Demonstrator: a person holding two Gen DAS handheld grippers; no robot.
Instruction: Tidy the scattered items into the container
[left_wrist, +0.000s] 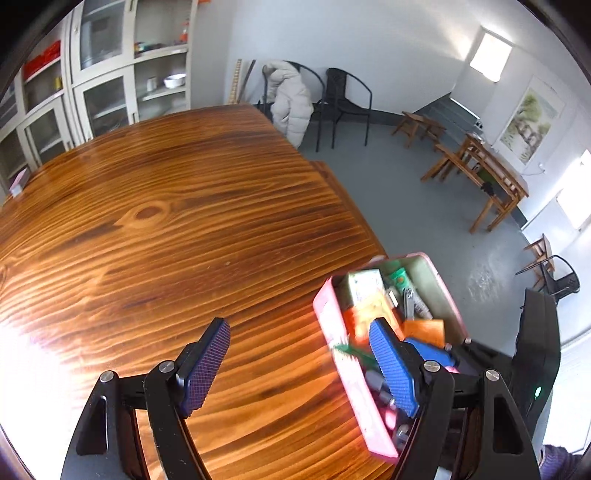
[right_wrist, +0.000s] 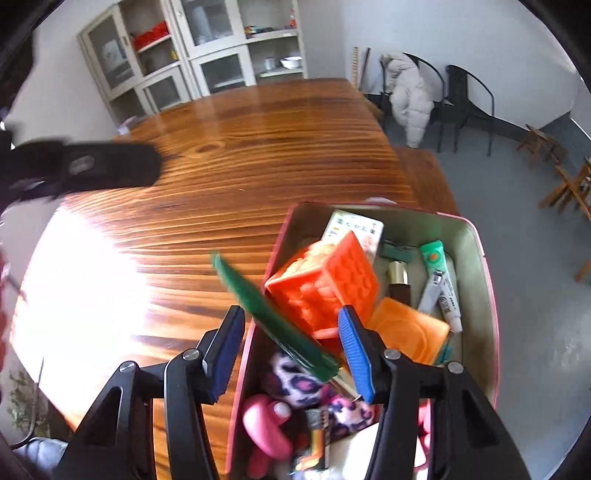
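Holding: nothing; our right gripper (right_wrist: 291, 354) gapes wide over the container's near rim, a green comb (right_wrist: 273, 317) lying slantwise between its fingers, untouched as far as we see.
Left gripper (left_wrist: 299, 365): spread wide, empty, one finger over the table (left_wrist: 166, 221), one over the container.
Container (right_wrist: 476, 236): pink tin at the table's edge, crowded with an orange block (right_wrist: 332, 280), tubes, battery, pink toy.

A pink-walled tin container (right_wrist: 484, 258) sits lower right, holding an embossed orange plastic cube (right_wrist: 332, 280), a blurred, seemingly dark green comb (right_wrist: 273, 317) and pink leopard-print fabric (right_wrist: 299, 384) on striped amber wood table (right_wrist: 240, 147).
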